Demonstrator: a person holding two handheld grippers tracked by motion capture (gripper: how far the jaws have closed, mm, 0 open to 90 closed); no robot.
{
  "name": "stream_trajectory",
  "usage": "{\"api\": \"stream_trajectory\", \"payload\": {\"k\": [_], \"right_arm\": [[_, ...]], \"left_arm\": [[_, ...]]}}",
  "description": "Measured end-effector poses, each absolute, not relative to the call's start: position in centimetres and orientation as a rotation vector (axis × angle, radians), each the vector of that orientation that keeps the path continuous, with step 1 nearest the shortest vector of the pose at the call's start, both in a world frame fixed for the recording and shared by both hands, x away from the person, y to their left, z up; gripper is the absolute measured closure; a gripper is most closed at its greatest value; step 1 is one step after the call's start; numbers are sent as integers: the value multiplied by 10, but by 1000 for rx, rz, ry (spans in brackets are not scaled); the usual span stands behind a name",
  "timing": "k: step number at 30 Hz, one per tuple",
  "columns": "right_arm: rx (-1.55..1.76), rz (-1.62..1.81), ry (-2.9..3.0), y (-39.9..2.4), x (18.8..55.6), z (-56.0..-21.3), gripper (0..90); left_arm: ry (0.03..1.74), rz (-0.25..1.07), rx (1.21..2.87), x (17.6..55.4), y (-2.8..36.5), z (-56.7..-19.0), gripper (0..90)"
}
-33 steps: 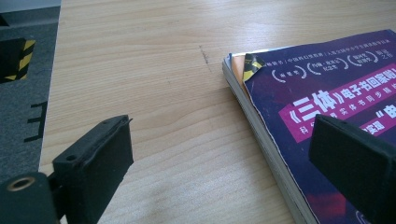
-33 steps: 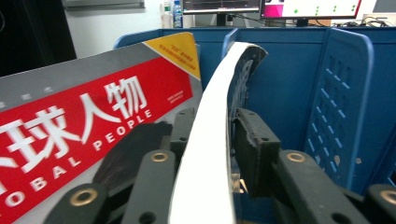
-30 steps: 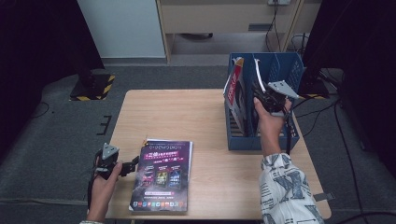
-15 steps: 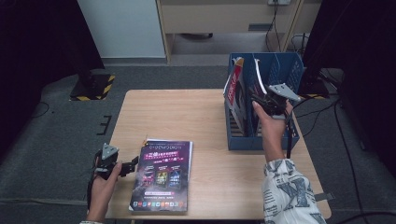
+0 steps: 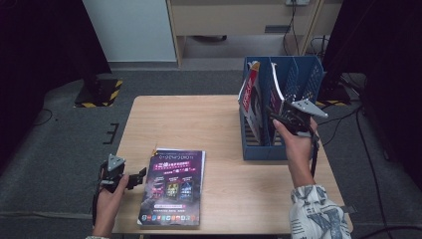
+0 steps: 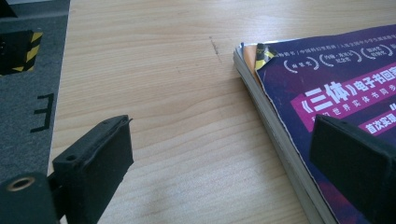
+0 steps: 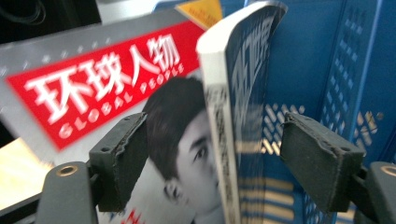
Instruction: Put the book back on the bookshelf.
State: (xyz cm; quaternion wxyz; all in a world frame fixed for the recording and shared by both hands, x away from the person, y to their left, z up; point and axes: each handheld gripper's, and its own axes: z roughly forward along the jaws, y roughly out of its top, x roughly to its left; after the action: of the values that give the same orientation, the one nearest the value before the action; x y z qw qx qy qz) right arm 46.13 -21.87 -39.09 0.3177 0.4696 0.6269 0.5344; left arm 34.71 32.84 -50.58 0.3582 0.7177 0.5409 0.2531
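A blue file rack (image 5: 303, 84) stands on the right of the wooden table (image 5: 199, 119). In it lean a red-and-white magazine (image 5: 250, 97) (image 7: 93, 88) and a dark blue magazine (image 5: 276, 94) (image 7: 243, 70). My right gripper (image 5: 276, 115) (image 7: 217, 161) is at the rack, and its jaws have just been opening. They now stand open on either side of the dark magazine's spine without pressing it. A purple-covered magazine stack (image 5: 173, 186) (image 6: 327, 93) lies flat at the front left. My left gripper (image 5: 140, 175) (image 6: 224, 163) rests open at its left edge, one jaw over the cover.
Grey floor with a yellow-black striped base (image 5: 99, 92) lies left of the table. A cabinet (image 5: 234, 20) stands behind it, and cables (image 5: 343, 119) run right of the rack. Bare tabletop spans the middle between the stack and the rack.
The right gripper's jaws have spread off the dark magazine, and the hand has drawn back a little from the rack. The magazine stays standing in the rack. The left hand has kept still.
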Motion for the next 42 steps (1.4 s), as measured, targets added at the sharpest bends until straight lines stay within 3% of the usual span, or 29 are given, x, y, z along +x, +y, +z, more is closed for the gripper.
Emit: {"api": "stream_trajectory", "payload": {"k": [16, 42], "right_arm": [[1177, 1416, 1718, -228, 431, -412, 268], [1023, 1491, 1862, -187, 400, -415, 272]], "left_arm": [[1397, 650, 1872, 348, 325, -509, 59], [1395, 649, 1876, 347, 324, -510, 58]]}}
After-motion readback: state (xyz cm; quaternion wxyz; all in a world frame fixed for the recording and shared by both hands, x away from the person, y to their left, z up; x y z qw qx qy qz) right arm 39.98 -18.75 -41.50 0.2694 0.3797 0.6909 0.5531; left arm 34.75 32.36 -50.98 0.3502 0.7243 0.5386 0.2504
